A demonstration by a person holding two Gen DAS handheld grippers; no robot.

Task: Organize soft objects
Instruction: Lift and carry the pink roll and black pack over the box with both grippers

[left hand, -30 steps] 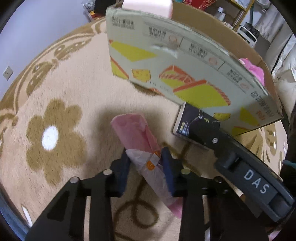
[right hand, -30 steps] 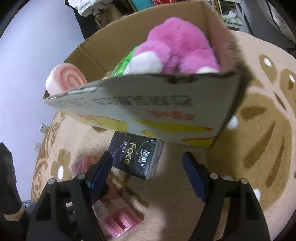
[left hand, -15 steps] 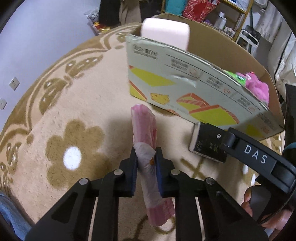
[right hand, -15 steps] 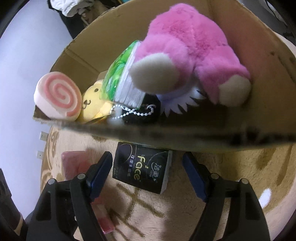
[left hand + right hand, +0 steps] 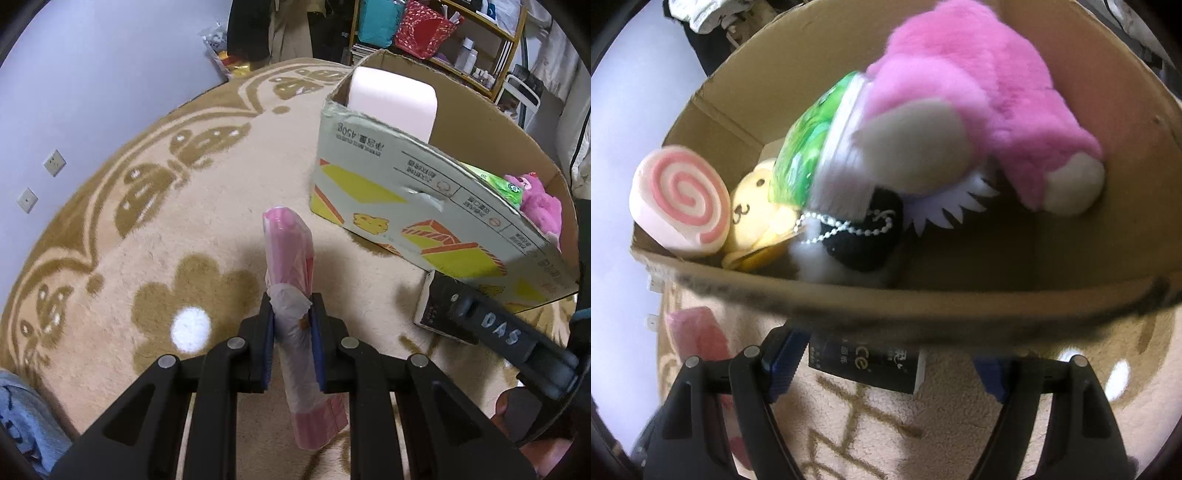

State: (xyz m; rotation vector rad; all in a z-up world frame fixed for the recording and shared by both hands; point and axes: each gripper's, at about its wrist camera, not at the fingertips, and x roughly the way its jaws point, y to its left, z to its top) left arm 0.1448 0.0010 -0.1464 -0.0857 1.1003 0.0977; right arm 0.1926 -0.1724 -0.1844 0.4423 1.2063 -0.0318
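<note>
Both views are fisheye, with straight lines bowed and a black rim at the corners; the left wrist view is sharp and evenly lit from above, with soft shadows on the rug (image 5: 229, 206) beneath the pink packet (image 5: 291, 258); the right wrist view is dimmer and smeared by motion, the cardboard box (image 5: 923, 306) edge and pink plush (image 5: 990, 85) blurred.

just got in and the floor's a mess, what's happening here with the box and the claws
A person is tidying soft things into a cardboard box on the rug. The left claw is shut on a pink tissue pack. The right claw is open above a black tissue pack lying beside the box. A pink plush and other toys are already inside.
</note>
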